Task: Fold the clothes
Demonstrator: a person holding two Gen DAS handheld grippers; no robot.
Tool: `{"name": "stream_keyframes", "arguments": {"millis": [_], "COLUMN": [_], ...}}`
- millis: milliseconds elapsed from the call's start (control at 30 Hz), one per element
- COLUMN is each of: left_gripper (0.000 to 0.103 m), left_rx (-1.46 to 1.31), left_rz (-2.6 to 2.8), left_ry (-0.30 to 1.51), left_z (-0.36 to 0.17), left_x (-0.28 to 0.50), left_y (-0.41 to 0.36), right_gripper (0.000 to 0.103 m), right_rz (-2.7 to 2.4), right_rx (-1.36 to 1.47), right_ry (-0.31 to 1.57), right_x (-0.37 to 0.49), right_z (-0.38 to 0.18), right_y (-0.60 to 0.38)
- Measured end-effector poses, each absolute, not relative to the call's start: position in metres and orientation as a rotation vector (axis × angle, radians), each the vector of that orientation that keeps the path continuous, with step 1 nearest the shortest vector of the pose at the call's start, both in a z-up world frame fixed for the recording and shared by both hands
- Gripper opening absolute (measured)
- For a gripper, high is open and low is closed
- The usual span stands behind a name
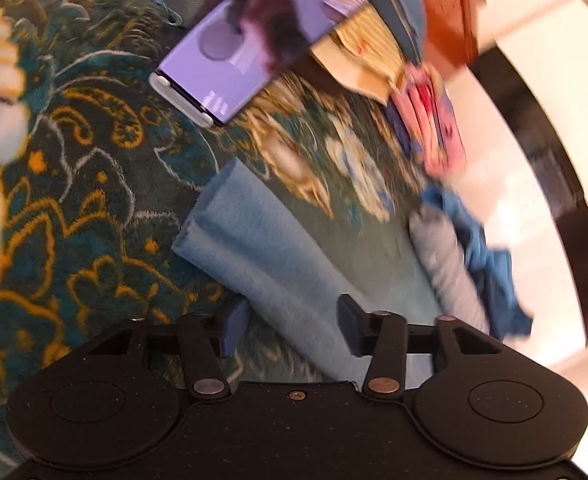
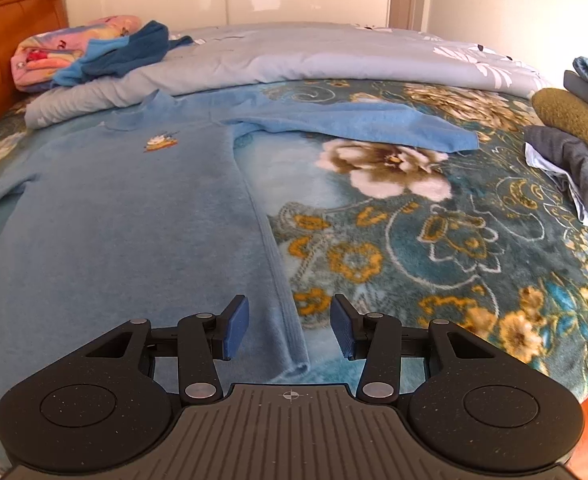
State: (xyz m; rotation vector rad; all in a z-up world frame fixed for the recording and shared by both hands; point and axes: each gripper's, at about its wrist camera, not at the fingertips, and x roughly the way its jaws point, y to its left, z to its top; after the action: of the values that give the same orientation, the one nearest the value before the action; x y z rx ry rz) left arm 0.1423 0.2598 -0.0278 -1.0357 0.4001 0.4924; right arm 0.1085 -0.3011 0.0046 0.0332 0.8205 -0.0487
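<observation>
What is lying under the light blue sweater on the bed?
The light blue sweater lies flat on a teal floral blanket, which shows all around its right edge and under its spread sleeve. The blanket directly beneath the sweater's body is covered, so anything there cannot be seen.

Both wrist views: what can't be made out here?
- Left wrist: motion blur smears the pile by the headboard; items unreadable.
- Left wrist: left claw body hides the sleeve near end.
- Right wrist: sweater left sleeve cut off by frame edge; right claw hides its hem.
</observation>
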Motion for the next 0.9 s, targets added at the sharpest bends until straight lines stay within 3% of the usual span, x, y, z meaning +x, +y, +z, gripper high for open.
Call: {"name": "stream_keyframes", "arguments": {"millis": [33, 67, 133, 167, 300, 500, 900], "left_gripper": [0.033, 0.016, 0.004, 0.002, 0.000, 0.000, 0.001], "left_rx": [-1.021, -1.003, -0.977, -0.971, -0.805, -0.373, -0.280], "left_rz": [0.500, 0.513, 0.536, 0.540, 0.464, 0.224, -0.250], "left_ry": [0.390, 0.397, 0.422, 0.422, 0.431, 0.398, 0.402], "left_z": [-0.026, -0.026, -0.026, -0.026, -0.011, 0.039, 0.057], "left_x": [0.144, 0.147, 0.150, 0.150, 0.164, 0.213, 0.315], "left_y": [0.260, 0.258, 0.259, 0.260, 0.249, 0.169, -0.025], "right_gripper": [0.042, 0.042, 0.042, 0.042, 0.042, 0.042, 0.042], "right_rz": [-0.051, -0.055, -0.058, -0.060, -0.067, -0.084, -0.139], "right_rx": [0.036, 0.039, 0.046, 0.050, 0.069, 0.141, 0.185], "right_ry": [0.820, 0.820, 0.823, 0.824, 0.825, 0.828, 0.808], "right_x": [0.110, 0.111, 0.114, 0.115, 0.118, 0.127, 0.130], "right_z": [0.004, 0.004, 0.002, 0.001, -0.001, -0.008, -0.009], "right_y": [-0.301, -0.301, -0.303, -0.303, -0.309, -0.321, -0.343]}}
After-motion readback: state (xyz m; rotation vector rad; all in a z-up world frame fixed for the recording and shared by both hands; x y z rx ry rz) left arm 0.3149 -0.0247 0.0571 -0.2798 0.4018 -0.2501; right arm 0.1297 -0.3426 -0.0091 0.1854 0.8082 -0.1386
